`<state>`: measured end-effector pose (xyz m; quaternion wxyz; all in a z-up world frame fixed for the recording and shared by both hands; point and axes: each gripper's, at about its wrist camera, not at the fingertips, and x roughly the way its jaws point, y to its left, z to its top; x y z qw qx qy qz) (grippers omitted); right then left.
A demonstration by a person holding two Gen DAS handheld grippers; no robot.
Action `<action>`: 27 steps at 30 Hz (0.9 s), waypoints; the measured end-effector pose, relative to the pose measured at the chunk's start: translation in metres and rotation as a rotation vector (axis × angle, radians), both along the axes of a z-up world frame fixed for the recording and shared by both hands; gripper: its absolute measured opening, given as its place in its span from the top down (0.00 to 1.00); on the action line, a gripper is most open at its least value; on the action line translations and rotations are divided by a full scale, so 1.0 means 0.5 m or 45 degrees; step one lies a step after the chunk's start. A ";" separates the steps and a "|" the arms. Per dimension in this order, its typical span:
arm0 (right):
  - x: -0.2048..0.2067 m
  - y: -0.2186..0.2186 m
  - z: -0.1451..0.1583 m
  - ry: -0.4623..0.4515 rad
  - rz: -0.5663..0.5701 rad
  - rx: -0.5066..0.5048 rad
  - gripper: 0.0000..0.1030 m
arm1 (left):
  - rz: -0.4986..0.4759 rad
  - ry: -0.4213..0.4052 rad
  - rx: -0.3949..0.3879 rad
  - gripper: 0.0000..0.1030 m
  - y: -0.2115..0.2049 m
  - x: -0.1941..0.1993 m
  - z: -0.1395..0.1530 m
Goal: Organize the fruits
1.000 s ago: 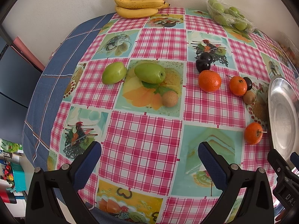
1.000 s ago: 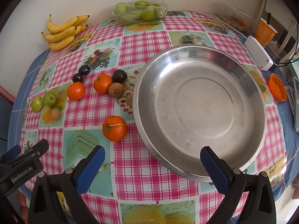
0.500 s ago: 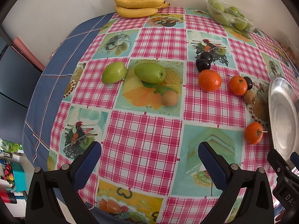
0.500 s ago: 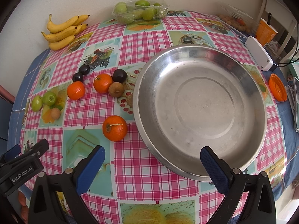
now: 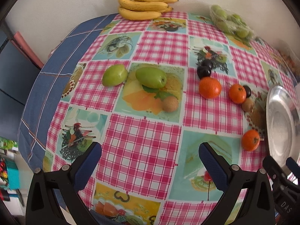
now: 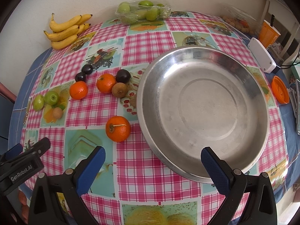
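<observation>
Worktop (image 6: 131, 168) under a pink-check fruit-print cloth, pushed against a pale wall. The metal bowl (image 6: 148, 86) sits at centre-right in the right wrist view and holds nothing. All loose fruit lies outside it, from 9 to 11 o'clock of the bowl: nearest orange (image 6: 118, 128) just beside the rim, two more oranges (image 6: 106, 83), kiwis (image 6: 119, 90), dark plums (image 6: 123, 76), green fruits (image 6: 51, 97). Bananas (image 6: 65, 31) and a wrapped tray of green fruit (image 6: 143, 11) sit at the far edge.

Left hand-held gripper (image 5: 150, 161) and right hand-held gripper (image 6: 152, 161): both jaws spread wide, nothing held, each hovering over bare cloth.

Risks, judged:
- Round fruit may roll when nudged by one pad; the cloth looks slick.
- Clustered orange, plum and kiwi touch; closing on one could knock a neighbour.
- Plums are likely soft, so a hard squeeze could bruise them.
- A drop from height could bounce fruit off the shallow rim.
</observation>
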<state>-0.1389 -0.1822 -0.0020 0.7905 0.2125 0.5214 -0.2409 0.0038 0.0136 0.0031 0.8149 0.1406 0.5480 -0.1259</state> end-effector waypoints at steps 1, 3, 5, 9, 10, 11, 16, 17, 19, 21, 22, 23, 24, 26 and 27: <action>0.002 0.003 0.002 -0.014 0.009 -0.002 0.00 | 0.023 -0.004 -0.025 0.00 0.005 0.006 0.002; 0.006 0.010 0.007 -0.050 0.031 0.004 0.00 | 0.059 -0.006 -0.064 0.00 0.013 0.015 0.004; 0.014 0.013 0.008 -0.071 0.046 0.027 0.00 | 0.077 -0.005 -0.083 0.00 0.015 0.021 0.002; 0.040 0.019 0.004 -0.083 0.062 0.091 0.03 | 0.066 0.028 -0.118 0.00 0.009 0.029 -0.005; 0.044 0.020 0.003 -0.085 0.066 0.100 0.04 | 0.064 0.032 -0.119 0.00 0.008 0.030 -0.007; 0.048 0.020 0.002 -0.086 0.069 0.106 0.09 | 0.064 0.023 -0.105 0.00 0.007 0.031 -0.008; 0.068 0.023 -0.012 -0.049 0.073 0.126 0.23 | 0.115 0.031 -0.096 0.00 0.017 0.051 -0.016; 0.071 0.026 -0.012 -0.040 0.079 0.104 0.27 | 0.123 0.042 -0.102 0.00 0.020 0.056 -0.018; 0.077 0.027 -0.011 -0.036 0.083 0.088 0.33 | 0.137 0.052 -0.114 0.00 0.023 0.062 -0.021; 0.081 0.027 -0.008 -0.036 0.080 0.086 0.43 | 0.140 0.044 -0.133 0.00 0.023 0.066 -0.018; 0.083 0.028 -0.007 -0.041 0.084 0.094 0.46 | 0.138 0.038 -0.143 0.00 0.022 0.068 -0.016; 0.085 0.029 -0.008 -0.041 0.090 0.107 0.47 | 0.134 0.032 -0.157 0.00 0.021 0.069 -0.014; 0.088 0.031 -0.010 -0.033 0.093 0.114 0.48 | 0.126 0.034 -0.174 0.00 0.020 0.070 -0.013; 0.094 0.032 -0.017 -0.013 0.100 0.121 0.49 | 0.119 0.041 -0.198 0.00 0.017 0.073 -0.014; 0.096 0.031 -0.019 -0.006 0.100 0.122 0.49 | 0.116 0.044 -0.209 0.00 0.016 0.074 -0.015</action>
